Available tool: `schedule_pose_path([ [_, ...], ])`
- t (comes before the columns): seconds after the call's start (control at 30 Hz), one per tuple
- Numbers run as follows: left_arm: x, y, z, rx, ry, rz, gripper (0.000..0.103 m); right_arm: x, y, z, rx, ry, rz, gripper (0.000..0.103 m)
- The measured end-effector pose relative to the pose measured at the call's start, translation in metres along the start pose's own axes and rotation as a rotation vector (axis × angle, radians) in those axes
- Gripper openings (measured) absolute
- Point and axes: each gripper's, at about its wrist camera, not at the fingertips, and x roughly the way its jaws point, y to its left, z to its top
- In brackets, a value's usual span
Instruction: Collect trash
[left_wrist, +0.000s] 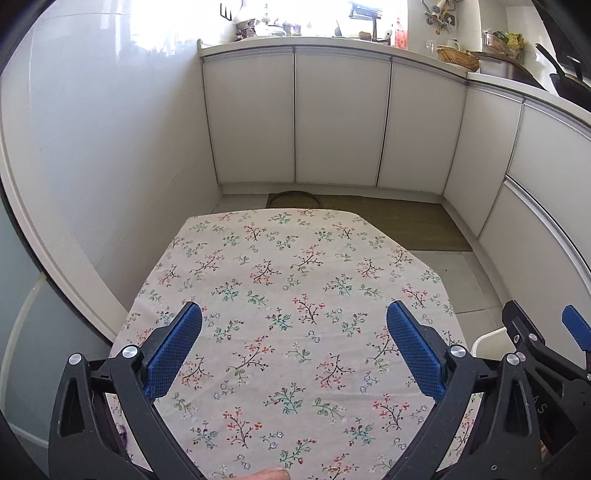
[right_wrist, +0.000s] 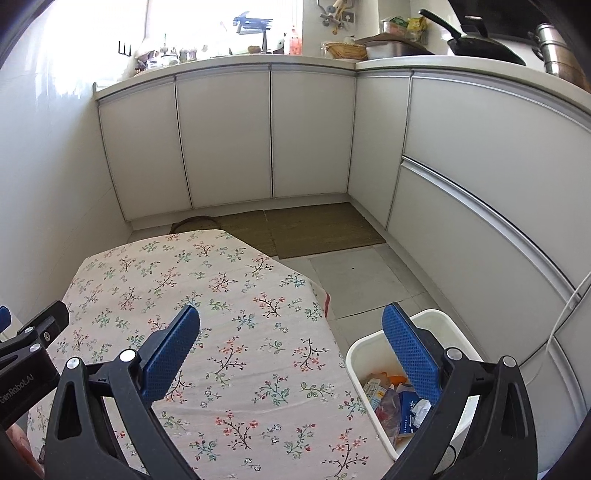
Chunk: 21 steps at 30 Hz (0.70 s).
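Trash (right_wrist: 391, 402) fills one bin (right_wrist: 439, 319).

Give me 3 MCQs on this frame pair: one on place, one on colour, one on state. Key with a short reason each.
1. Where is the white bin?
A. on the table
B. on the floor by the table's right edge
C. on the counter

2. What colour are the pads on the left gripper?
A. blue
B. red
C. green

3. What state is the right gripper in?
A. shut on a wrapper
B. shut, holding nothing
C. open, holding nothing

Key: B, the bin sits low beside the floral tablecloth, wrappers inside; A, both pads show blue; C, the fingers stand wide apart with nothing between.
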Motion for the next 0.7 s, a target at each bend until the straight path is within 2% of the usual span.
schedule_pose_path([
  [0.7, 0.0072, 0.0106, -0.0012, -0.038, 0.038, -0.005, 0.096, 0.0003, 0.0085, 0.0008, -0.014, -0.012, 0.011, 0.096],
])
